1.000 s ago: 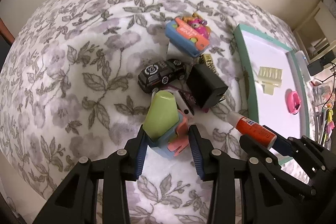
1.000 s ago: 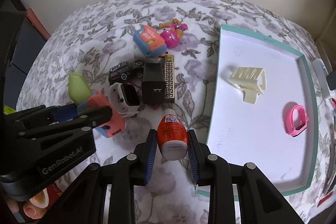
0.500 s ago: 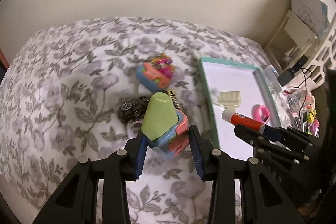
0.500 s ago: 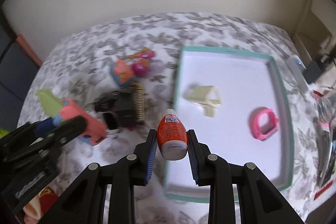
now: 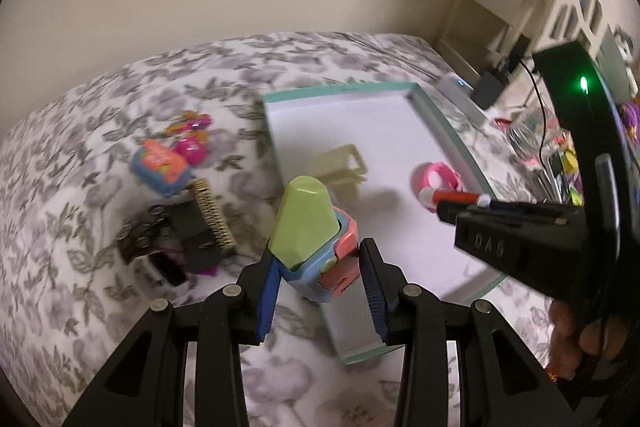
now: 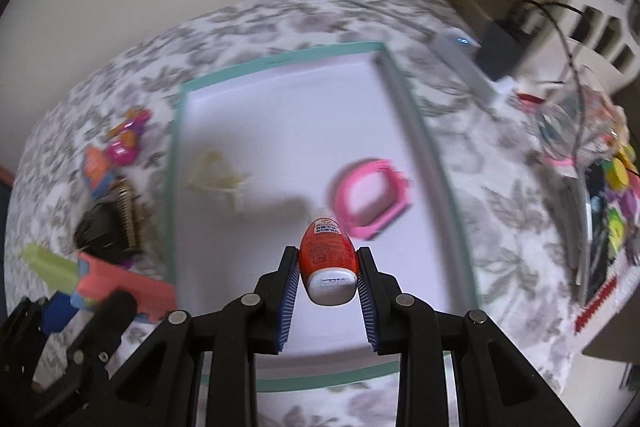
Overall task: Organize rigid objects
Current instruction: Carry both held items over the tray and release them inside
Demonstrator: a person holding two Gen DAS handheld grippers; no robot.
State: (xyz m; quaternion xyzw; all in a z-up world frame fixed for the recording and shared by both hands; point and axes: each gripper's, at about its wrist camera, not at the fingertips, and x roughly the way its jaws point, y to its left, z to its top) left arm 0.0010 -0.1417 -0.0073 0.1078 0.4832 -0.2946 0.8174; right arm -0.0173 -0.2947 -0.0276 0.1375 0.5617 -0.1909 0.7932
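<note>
The left hand-held gripper (image 5: 320, 281) clamps a green-tipped toy (image 5: 310, 227) at frame centre, over the tray (image 5: 448, 119) edge; the right hand-held gripper (image 6: 327, 291) pinches an orange glue bottle (image 6: 328, 261) above the tray's middle.

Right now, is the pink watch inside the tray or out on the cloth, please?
Inside: the pink watch lies on the white floor of the tray, within its teal rim.

clip (image 5: 342, 169) and watch (image 5: 440, 178) in tray (image 5: 452, 131), toys (image 5: 172, 167) left

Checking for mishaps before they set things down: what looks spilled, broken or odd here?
Nothing stands out. The glue bottle and the toy sit firmly gripped over the tray; no spill or damage shows, though blur hides detail.
</note>
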